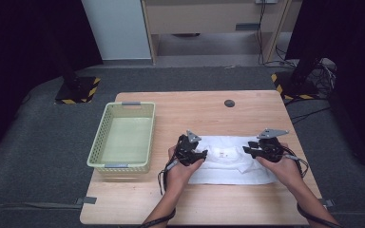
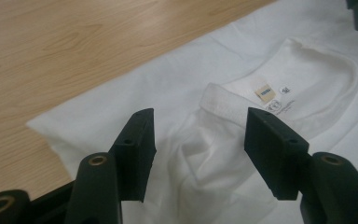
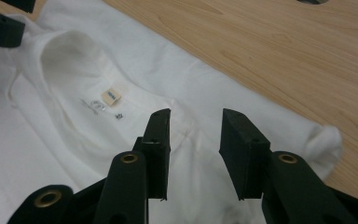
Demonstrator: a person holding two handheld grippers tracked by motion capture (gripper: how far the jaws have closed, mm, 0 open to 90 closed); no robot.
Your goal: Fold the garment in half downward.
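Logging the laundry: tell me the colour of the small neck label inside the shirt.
Tan, on the white shirt; the label shows best in the left gripper view.

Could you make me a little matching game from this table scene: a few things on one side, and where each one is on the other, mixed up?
Things:
1. basket
2. white shirt
3. small dark round spot
4. left gripper

Places:
A. near the table's far edge, on bare wood
B. over the shirt's left shoulder, jaws apart, nothing between them
C. at the table's left side, pale green, nothing in it
D. spread flat in front of the person, collar and label showing

Pairs: 1-C, 2-D, 3-A, 4-B
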